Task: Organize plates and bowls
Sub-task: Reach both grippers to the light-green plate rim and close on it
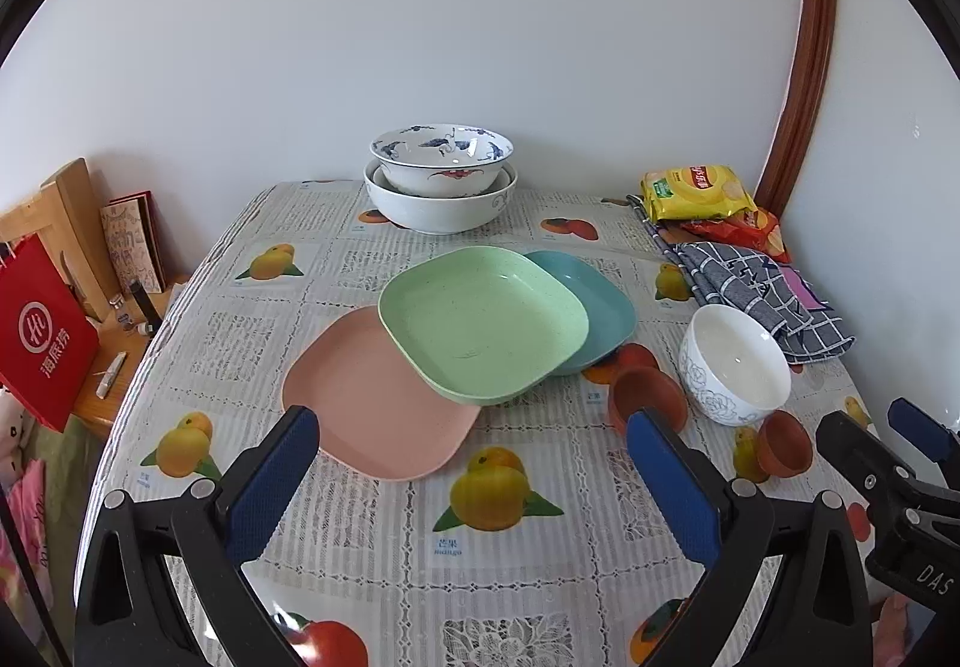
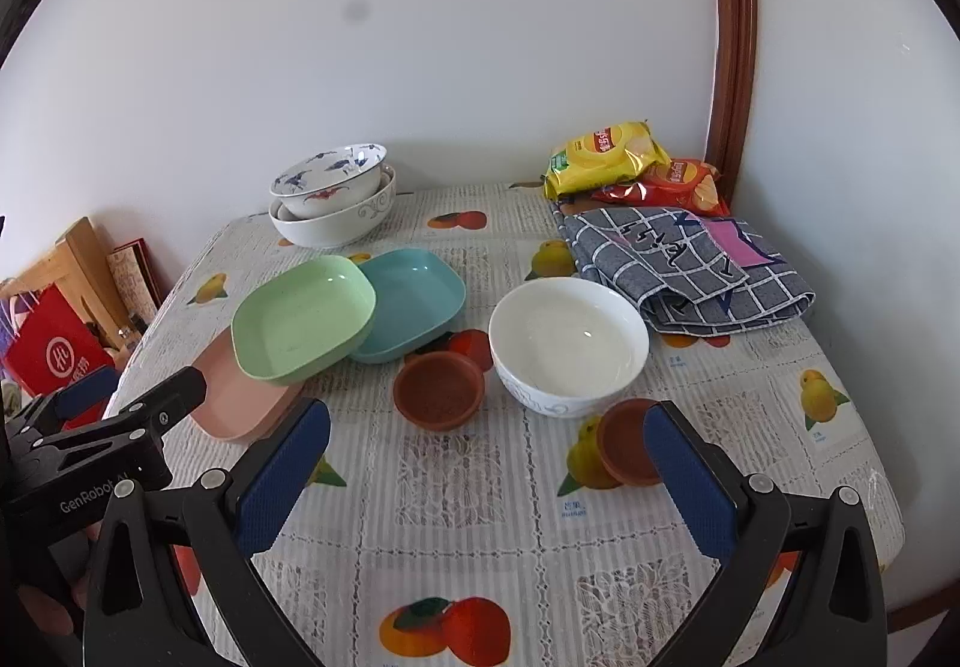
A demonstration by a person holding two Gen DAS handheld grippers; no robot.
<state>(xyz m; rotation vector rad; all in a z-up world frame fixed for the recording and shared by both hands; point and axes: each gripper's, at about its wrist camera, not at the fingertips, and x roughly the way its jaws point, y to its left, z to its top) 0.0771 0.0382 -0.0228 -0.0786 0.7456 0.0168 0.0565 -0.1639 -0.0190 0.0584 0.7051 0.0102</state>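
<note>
My left gripper (image 1: 474,463) and right gripper (image 2: 487,457): jaws wide apart, nothing held, both low in frame. Two big bowls (image 1: 441,178) already nested, upper centre. Green plate (image 1: 483,322) sits loosely overlapping pink plate (image 1: 384,415) and teal plate (image 1: 600,301), mid frame, not squared. White bowl (image 2: 567,346) and two small brown dishes (image 2: 439,389) (image 2: 627,448) loose, right of centre. Judgement: barely begun; plates and small pieces left.

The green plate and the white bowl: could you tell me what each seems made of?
Green plate: likely plastic or wheat-straw composite, matte, with fine dark speckles. White bowl: probably glazed ceramic, glossy, showing bright window reflections inside and a printed grey flower pattern outside.
</note>
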